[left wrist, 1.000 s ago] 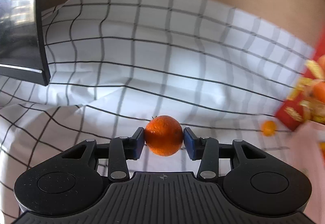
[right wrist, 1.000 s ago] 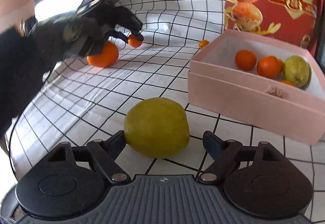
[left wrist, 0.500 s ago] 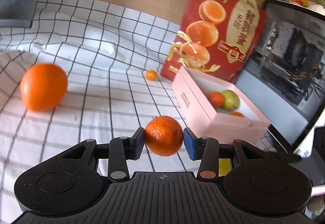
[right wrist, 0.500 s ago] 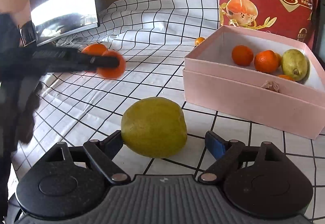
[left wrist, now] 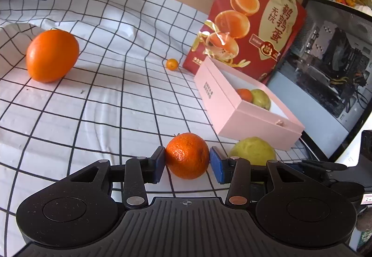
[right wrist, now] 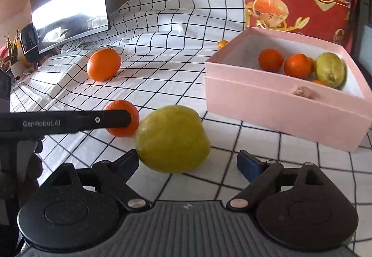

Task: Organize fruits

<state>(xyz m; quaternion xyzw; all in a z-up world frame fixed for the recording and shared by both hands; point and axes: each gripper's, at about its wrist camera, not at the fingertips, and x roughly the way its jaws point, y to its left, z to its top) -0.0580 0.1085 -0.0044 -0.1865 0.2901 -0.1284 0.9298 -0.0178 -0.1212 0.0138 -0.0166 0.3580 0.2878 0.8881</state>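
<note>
Two grippers are seen: the left gripper [left wrist: 187, 165] and the right gripper [right wrist: 188, 161]. One large orange [right wrist: 103, 67] is counted at the far left. Three mandarins are plainly counted: one [right wrist: 122, 117] near the left, two [right wrist: 271, 60] [right wrist: 298, 65] in the single pink box [right wrist: 286, 105], where a further orange fruit is partly hidden. Two green-yellow fruits are counted: one [right wrist: 172, 138] near, one [right wrist: 330, 69] in the box. One kumquat [left wrist: 172, 64], one red bag [left wrist: 251, 21] and one monitor [right wrist: 69, 1] are counted.

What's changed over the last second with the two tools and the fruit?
The left tool, still gripping the mandarin, swung from the far cloth to beside the green fruit. The right tool is opening around that fruit, which hasn't moved. The pink box and large orange stayed put.
</note>
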